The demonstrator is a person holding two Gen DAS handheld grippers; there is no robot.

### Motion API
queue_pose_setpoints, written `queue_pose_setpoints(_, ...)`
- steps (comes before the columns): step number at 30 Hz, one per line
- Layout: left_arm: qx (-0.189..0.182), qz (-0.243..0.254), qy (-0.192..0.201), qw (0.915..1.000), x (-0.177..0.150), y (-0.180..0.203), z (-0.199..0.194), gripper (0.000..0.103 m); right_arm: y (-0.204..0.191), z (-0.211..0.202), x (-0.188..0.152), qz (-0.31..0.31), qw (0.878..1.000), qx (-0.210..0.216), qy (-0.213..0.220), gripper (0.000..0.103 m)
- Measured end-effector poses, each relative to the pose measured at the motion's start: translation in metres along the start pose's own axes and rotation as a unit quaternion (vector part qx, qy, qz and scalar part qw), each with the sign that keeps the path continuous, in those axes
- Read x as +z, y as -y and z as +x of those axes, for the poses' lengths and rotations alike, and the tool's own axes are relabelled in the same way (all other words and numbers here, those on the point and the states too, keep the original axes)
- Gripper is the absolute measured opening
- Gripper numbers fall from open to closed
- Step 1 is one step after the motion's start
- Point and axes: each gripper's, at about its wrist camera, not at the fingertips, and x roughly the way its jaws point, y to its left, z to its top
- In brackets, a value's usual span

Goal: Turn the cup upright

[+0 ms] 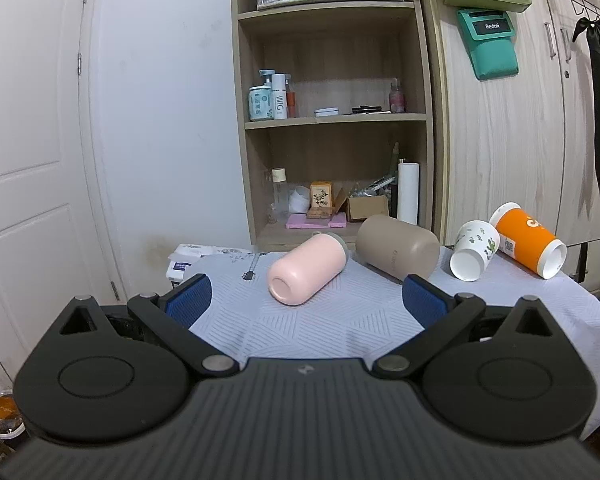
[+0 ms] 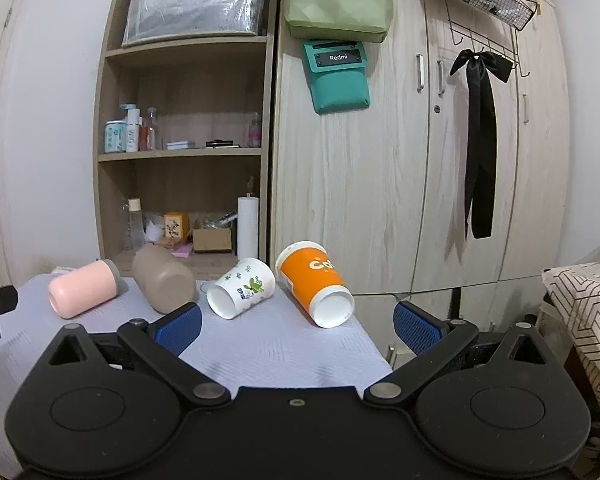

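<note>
Several cups lie on their sides on a table with a pale blue cloth (image 1: 320,320): a pink cup (image 1: 306,270), a taupe cup (image 1: 398,252), a white cup with green plant prints (image 1: 474,250) and an orange paper cup (image 1: 530,242). My left gripper (image 1: 306,300) is open and empty, just in front of the pink cup. My right gripper (image 2: 298,326) is open and empty, in front of the orange cup (image 2: 314,284) and the white cup (image 2: 240,288). The pink cup (image 2: 82,288) and the taupe cup (image 2: 162,280) lie to its left.
An open wooden shelf (image 1: 332,120) with bottles and boxes stands behind the table, next to a wardrobe (image 2: 420,160). A white door (image 1: 28,140) is at the left. A patterned surface (image 2: 584,300) is at the right. The table's right edge (image 2: 374,344) is near the orange cup.
</note>
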Motion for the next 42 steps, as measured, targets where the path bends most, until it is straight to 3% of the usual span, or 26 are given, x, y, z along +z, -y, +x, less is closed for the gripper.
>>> queue_pose_setpoints(42, -0.029, -0.027, -0.056, 0.9976, -0.003, -0.013, 0.011, 0.103, -0.012, 0.000, 0.002, -0.025, 0.999, 0.006, -0.030, 0.103)
